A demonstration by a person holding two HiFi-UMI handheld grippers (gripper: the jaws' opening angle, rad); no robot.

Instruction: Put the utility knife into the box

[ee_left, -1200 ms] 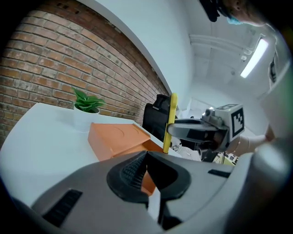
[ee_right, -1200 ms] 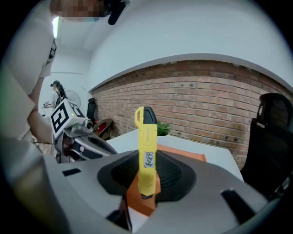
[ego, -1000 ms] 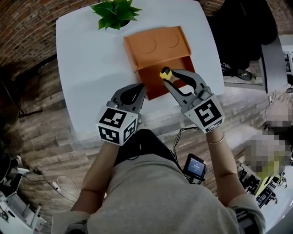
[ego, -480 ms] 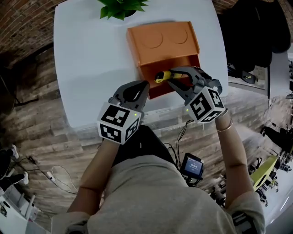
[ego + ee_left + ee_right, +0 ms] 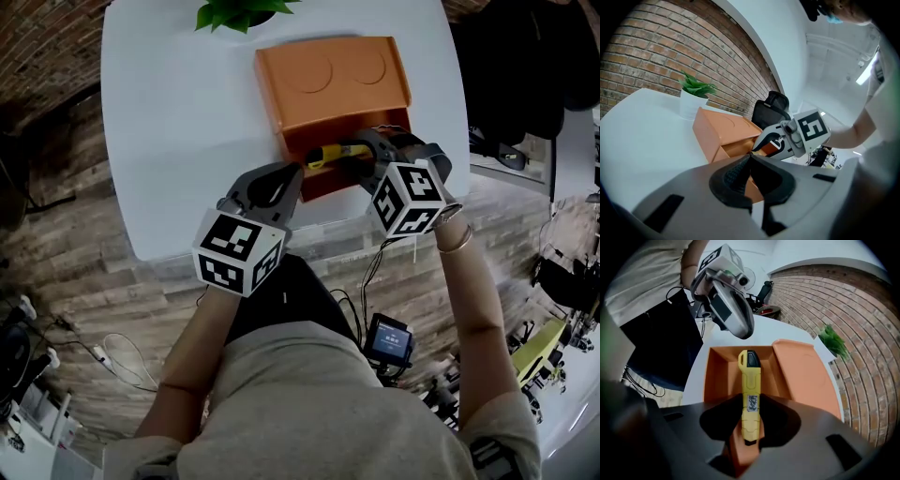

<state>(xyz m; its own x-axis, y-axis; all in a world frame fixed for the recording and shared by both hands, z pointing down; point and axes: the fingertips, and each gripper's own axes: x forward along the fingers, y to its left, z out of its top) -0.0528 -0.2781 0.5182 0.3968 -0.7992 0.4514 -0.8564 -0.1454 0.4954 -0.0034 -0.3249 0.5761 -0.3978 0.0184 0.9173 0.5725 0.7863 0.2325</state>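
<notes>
An orange box lies on the white table, its flat lid folded back and its open compartment toward me. My right gripper is shut on a yellow utility knife, which it holds over the open compartment. In the right gripper view the utility knife sticks out from between the right gripper pads, black tip forward above the box floor. My left gripper is shut with nothing in it, its tips by the box's near left corner. In its own view the left gripper points at the box.
A potted green plant stands at the table's far edge behind the box. A black chair is past the table's right side. The table's near edge runs just under both grippers. A small device with cables hangs at the person's lap.
My right gripper has carried the knife left and down over the box's open compartment and turned, so the knife now points left. The left gripper has stayed by the box corner.
</notes>
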